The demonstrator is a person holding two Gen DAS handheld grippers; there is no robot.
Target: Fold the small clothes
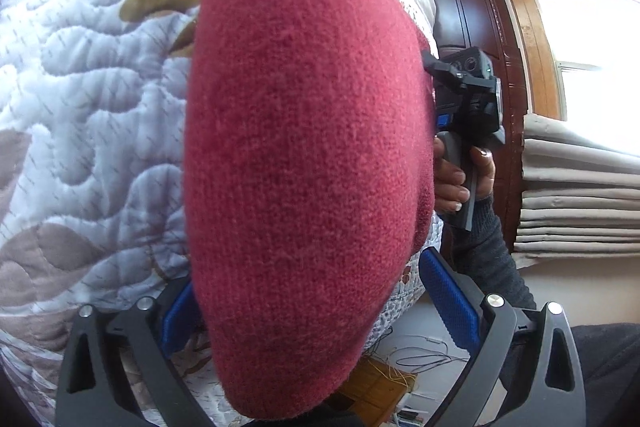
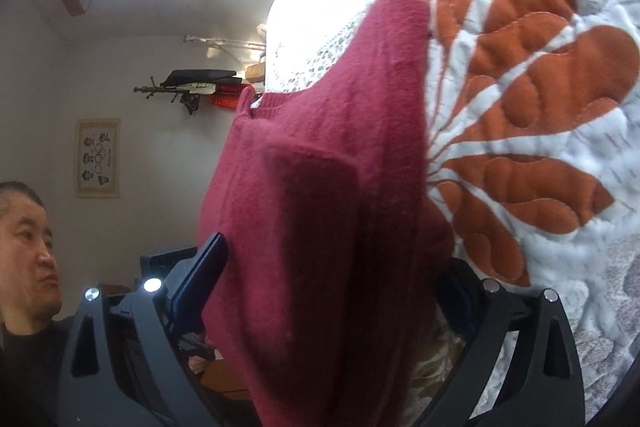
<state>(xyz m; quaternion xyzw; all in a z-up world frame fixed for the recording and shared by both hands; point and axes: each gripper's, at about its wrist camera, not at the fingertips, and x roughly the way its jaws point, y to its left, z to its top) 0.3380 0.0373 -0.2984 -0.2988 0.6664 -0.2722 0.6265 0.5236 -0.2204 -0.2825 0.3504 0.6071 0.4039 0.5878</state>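
Quilted bedding [image 1: 92, 99] lies beneath us. Our left gripper [image 1: 320, 323] has its jaws spread, with the red knit garment [image 1: 304, 163] draped between them; whether it pinches the cloth we cannot tell. Our right gripper [image 2: 324, 307] likewise straddles the garment above the quilt's orange leaves [image 2: 532, 131].

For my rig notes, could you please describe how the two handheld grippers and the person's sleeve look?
Both the left gripper and right gripper have dark grey angular linkage arms with silver round bolts and blue textured finger pads. The right one, seen from the left wrist, has a grey pistol handle. The sleeve is dark grey knit.
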